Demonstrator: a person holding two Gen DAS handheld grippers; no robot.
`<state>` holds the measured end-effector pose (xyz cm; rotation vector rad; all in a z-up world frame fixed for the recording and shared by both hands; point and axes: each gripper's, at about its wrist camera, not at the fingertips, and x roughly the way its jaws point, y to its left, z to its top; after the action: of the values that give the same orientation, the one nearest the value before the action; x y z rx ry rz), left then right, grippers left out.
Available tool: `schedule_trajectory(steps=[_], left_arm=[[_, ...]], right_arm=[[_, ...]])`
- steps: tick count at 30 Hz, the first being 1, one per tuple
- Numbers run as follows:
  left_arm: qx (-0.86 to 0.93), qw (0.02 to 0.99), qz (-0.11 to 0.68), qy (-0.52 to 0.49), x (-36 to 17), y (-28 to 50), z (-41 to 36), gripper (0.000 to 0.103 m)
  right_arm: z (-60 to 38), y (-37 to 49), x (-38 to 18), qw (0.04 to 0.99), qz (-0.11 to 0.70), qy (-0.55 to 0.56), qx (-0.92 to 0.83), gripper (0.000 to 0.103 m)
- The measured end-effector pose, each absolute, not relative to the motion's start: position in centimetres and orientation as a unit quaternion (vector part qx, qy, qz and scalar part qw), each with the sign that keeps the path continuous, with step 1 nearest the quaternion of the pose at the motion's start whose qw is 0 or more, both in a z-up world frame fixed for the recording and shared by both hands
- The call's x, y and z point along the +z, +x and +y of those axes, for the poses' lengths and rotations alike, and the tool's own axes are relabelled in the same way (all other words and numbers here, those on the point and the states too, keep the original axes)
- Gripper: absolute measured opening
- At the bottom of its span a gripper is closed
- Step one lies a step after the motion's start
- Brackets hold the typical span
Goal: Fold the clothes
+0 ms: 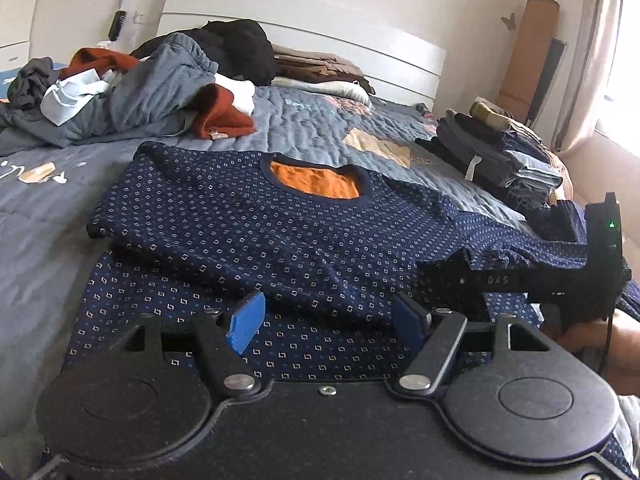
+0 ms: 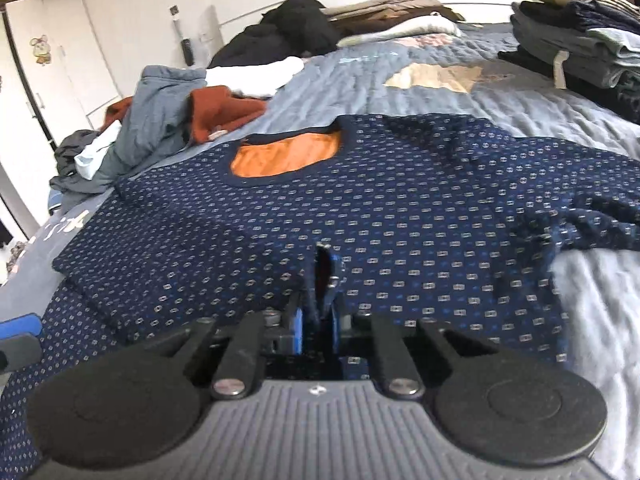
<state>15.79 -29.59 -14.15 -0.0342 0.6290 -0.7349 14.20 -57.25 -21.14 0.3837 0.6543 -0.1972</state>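
A navy sweater (image 1: pixel 240 216) with a small square pattern and an orange inner neck lies front up on the bed, its left sleeve side folded over the body. My left gripper (image 1: pixel 328 316) hovers open over the sweater's lower hem, with nothing between its blue pads (image 1: pixel 248 320). In the right wrist view the same sweater (image 2: pixel 400 208) fills the middle. My right gripper (image 2: pixel 320 300) is shut on a raised pinch of its fabric near the hem. The right gripper (image 1: pixel 460 264) also shows at the right of the left wrist view, clamped on the sweater's right side.
A heap of unfolded clothes (image 1: pixel 132 88) lies at the far left of the bed near the white headboard (image 1: pixel 360 40). A stack of folded clothes (image 1: pixel 500 152) sits at the right edge. A grey-blue quilt (image 1: pixel 312 120) covers the bed. A hand (image 1: pixel 588 332) holds the right gripper.
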Motion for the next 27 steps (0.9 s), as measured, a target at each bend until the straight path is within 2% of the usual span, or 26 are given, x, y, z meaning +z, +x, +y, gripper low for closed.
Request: schedule_trajectory(steps=[9, 16, 21, 27], left_arm=[[-0.353, 0.888, 0.293, -0.019, -13.7, 16.0, -29.3, 0.07], [-0.345, 0.895, 0.284, 0.0, -13.4, 16.7, -28.7, 0.072], [-0.323, 0.909, 0.246, 0.097, -13.6, 16.7, -28.9, 0.072], [-0.286, 0.909, 0.19, 0.235, -14.9, 18.3, -29.3, 0.072]], right_arm=[[-60.6, 14.1, -17.1, 0.924, 0.257, 0.258, -0.121, 0.005], [-65.4, 16.3, -14.5, 0.924, 0.246, 0.241, -0.164, 0.005], [-68.1, 17.5, -15.7, 0.918, 0.259, 0.221, -0.203, 0.005], [-70.2, 17.3, -18.1, 0.902, 0.265, 0.251, -0.228, 0.005]])
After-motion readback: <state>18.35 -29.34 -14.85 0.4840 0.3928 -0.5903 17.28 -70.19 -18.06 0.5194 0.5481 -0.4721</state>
